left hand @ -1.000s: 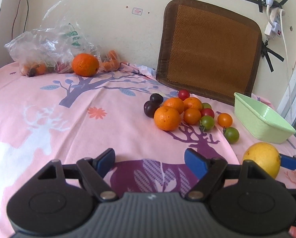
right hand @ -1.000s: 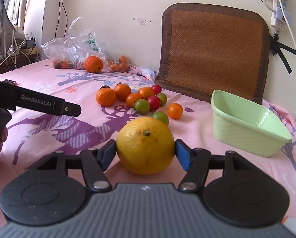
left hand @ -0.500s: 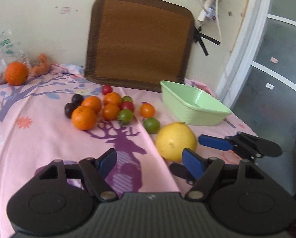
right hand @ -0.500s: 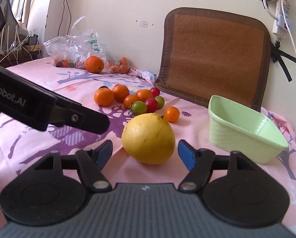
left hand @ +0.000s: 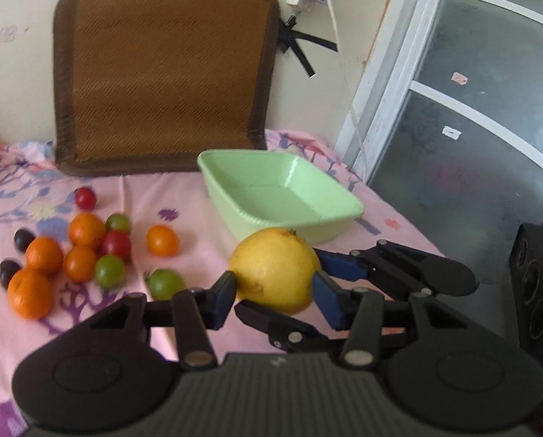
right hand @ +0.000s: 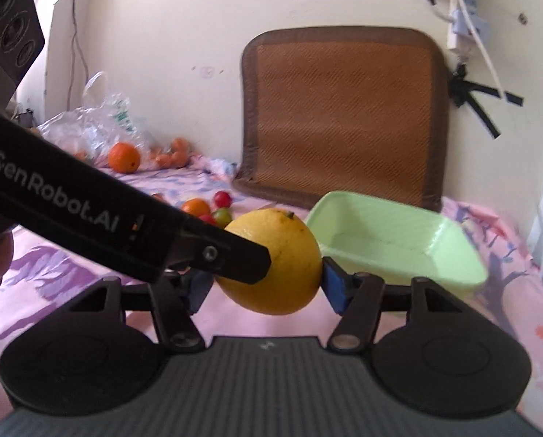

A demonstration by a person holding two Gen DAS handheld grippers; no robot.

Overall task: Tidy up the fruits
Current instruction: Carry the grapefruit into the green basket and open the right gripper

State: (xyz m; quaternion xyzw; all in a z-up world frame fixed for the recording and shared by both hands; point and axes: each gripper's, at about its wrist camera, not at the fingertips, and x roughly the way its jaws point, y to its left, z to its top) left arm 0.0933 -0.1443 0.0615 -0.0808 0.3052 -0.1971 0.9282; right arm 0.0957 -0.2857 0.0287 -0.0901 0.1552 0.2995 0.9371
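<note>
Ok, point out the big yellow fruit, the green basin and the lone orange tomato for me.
big yellow fruit [left hand: 275, 273]: left wrist view, middle of its front skin.
green basin [left hand: 304, 228]: left wrist view, near outer wall.
lone orange tomato [left hand: 162, 241]: left wrist view, centre of its body, apart from the cluster.

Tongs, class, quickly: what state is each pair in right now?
Left tongs: set around the yellow citrus fruit; whether they grip it cannot be told.
Right tongs: closed on the yellow citrus fruit.
</note>
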